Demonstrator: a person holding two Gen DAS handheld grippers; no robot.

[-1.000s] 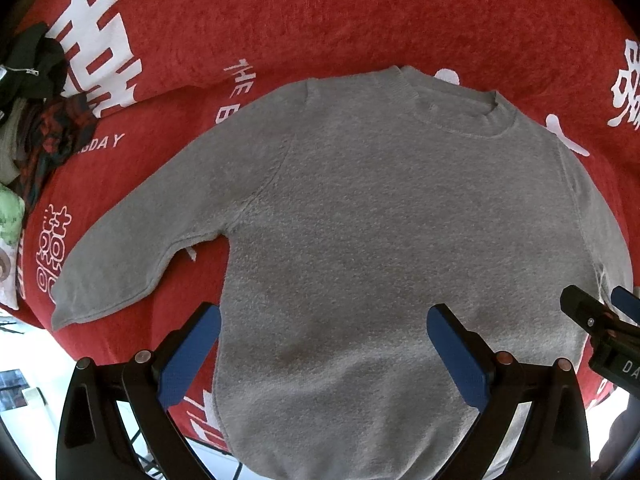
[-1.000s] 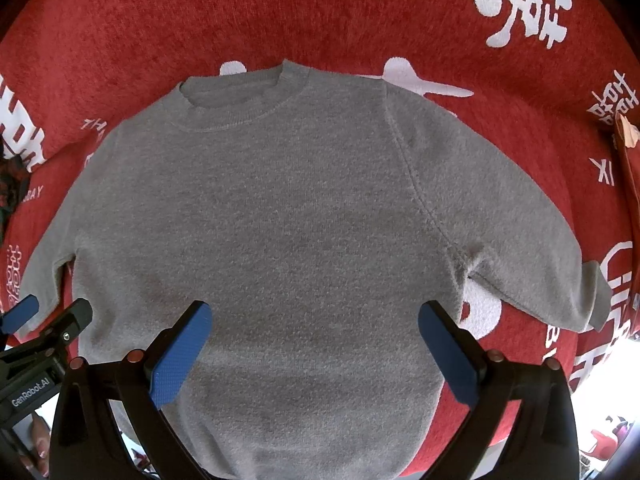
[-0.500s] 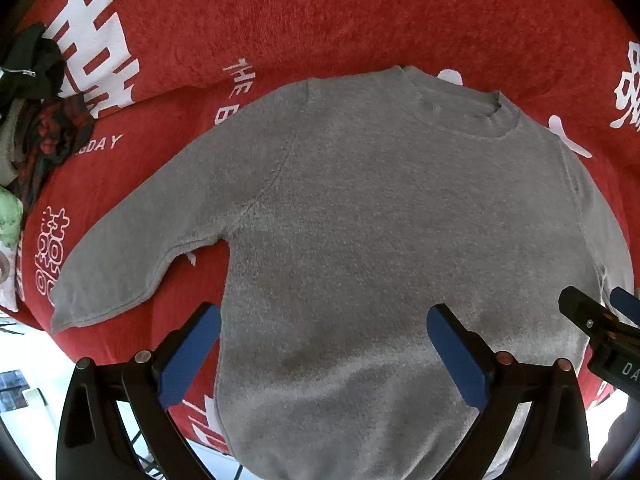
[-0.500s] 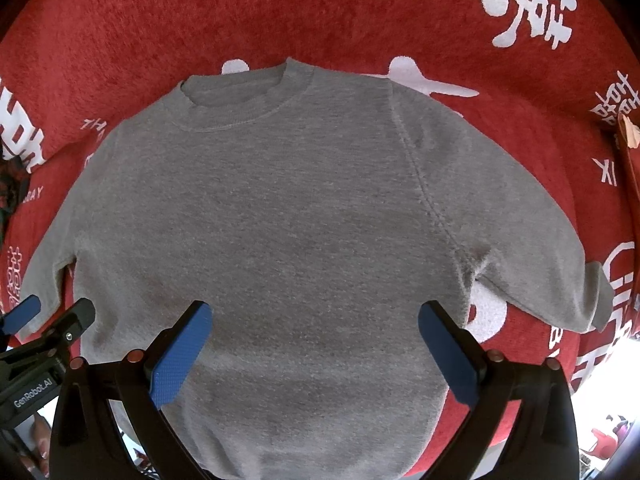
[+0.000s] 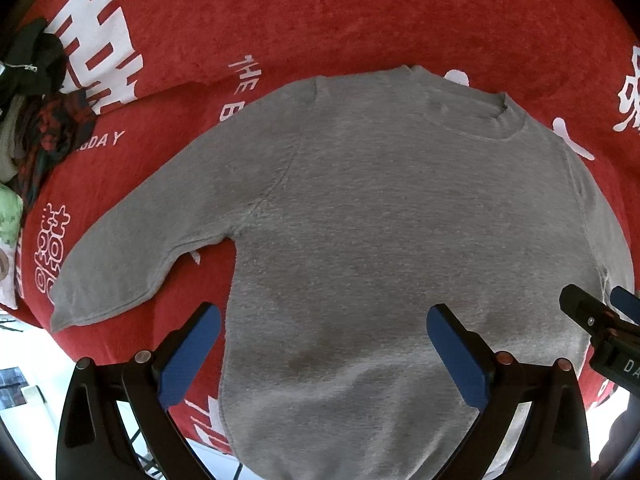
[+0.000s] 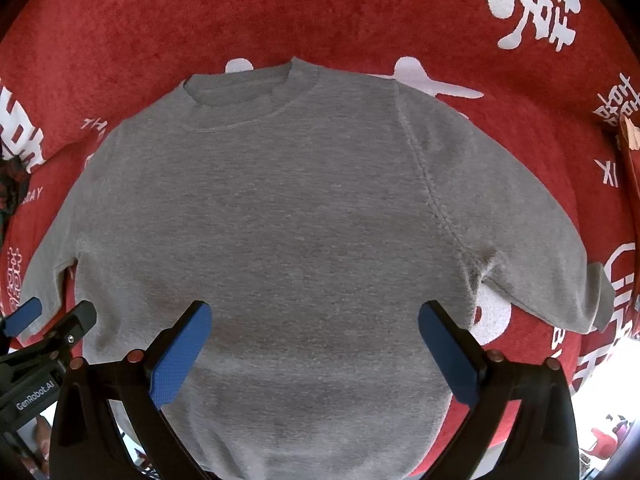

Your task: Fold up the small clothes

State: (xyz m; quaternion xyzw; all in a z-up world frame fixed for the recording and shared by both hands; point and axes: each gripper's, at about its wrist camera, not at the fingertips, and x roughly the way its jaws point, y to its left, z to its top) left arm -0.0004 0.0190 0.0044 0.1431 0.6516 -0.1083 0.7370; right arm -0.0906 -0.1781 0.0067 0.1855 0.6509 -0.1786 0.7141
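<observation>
A small grey long-sleeved sweater [image 5: 380,220] lies flat on a red cloth with white lettering [image 5: 320,12], collar at the far side, both sleeves spread out. It also fills the right wrist view [image 6: 288,216]. My left gripper [image 5: 324,344] is open and empty, hovering above the sweater's lower left part. My right gripper [image 6: 316,340] is open and empty above the lower right part. Each gripper's tip shows at the edge of the other's view: the right one [image 5: 600,320] and the left one [image 6: 48,328].
A heap of dark and patterned clothes [image 5: 36,120] lies at the far left of the red cloth. The cloth's near edge [image 5: 120,360] drops off just below the sweater's hem. A brown object [image 6: 630,148] sits at the right edge.
Both grippers have drifted slightly; the sweater has not moved and nothing was taken hold of.
</observation>
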